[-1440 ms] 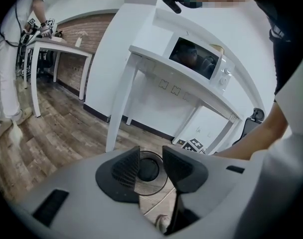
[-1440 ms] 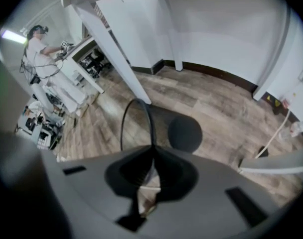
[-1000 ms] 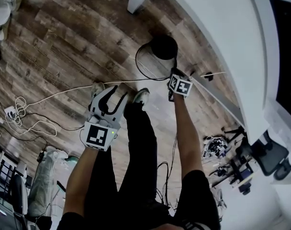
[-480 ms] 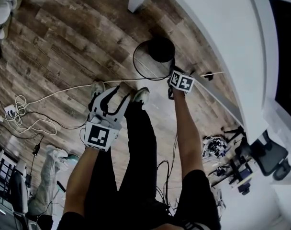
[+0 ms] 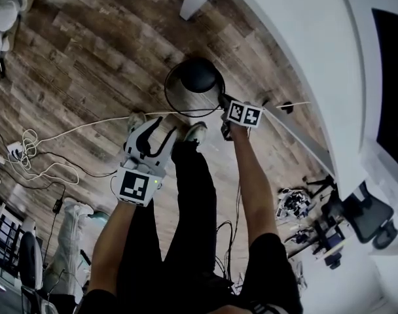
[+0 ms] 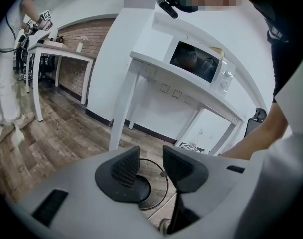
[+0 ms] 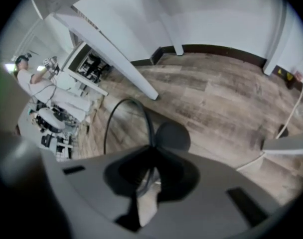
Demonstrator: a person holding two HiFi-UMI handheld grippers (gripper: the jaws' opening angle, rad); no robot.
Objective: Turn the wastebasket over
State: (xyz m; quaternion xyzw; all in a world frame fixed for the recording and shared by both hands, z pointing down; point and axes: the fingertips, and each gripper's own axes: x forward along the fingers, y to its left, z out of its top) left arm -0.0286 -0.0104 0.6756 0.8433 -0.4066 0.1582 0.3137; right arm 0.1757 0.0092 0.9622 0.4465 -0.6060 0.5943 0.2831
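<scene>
The wastebasket on the floor is clamped at its rim by the right hand-held gripper, the left hand-held gripper being held open and empty; tipping is judged begun, and a rolling lift is called for next.

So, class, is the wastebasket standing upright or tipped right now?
The wastebasket looks tipped: the right gripper's jaws are shut on its rim, and its dark base shows off-centre from the rim ring.

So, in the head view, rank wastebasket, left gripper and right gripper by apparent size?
1. left gripper, largest
2. wastebasket, close behind; the left gripper sits nearer the camera, so this pair is unsure
3. right gripper, smallest
</scene>
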